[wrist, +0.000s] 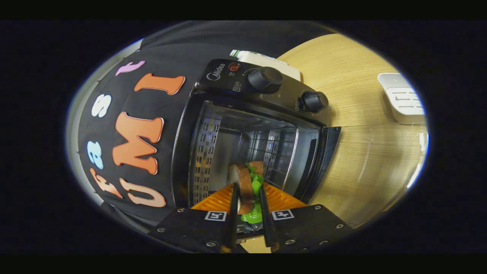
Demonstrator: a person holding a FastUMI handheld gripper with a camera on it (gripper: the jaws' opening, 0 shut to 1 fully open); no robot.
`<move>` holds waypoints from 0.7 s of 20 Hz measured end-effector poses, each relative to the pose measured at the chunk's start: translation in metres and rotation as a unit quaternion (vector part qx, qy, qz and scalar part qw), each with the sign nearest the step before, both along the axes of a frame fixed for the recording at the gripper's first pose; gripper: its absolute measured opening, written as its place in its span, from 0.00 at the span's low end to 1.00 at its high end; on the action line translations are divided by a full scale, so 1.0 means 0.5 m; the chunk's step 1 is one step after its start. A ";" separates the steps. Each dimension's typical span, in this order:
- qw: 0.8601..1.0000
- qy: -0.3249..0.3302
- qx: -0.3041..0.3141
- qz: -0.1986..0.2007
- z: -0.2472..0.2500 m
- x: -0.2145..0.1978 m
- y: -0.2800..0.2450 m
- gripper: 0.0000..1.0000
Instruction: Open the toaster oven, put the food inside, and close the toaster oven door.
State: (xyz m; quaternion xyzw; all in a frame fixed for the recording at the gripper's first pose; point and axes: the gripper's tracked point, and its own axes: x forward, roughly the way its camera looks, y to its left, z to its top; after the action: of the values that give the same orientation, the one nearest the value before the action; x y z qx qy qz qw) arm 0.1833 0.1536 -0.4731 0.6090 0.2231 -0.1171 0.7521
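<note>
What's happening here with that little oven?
A person's hand-held tongs are shut on a toy sandwich of bread and green lettuce. The toaster oven stands on a wooden table with its door already open, and the sandwich is held right at its mouth, not yet set down inside.

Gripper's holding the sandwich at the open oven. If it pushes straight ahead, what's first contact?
Probably nothing soon: the gripper, shut on the sandwich, points into the open toaster oven cavity. Back wall looks first, though depth is unclear.
</note>
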 end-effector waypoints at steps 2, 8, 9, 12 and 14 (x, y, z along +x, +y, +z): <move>1.000 0.001 0.001 0.001 0.018 -0.019 0.000 0.69; 0.999 0.012 -0.033 0.023 0.030 -0.081 -0.008 0.97; 0.999 0.011 -0.037 0.028 0.040 -0.099 -0.008 0.97; 0.997 0.005 -0.050 0.050 0.077 -0.156 -0.005 0.98; 0.995 -0.002 -0.070 0.070 0.103 -0.198 0.000 0.98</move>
State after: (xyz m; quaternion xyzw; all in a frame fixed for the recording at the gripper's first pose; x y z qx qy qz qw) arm 0.0845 0.1539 -0.4216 0.5377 0.2547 -0.0782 0.7999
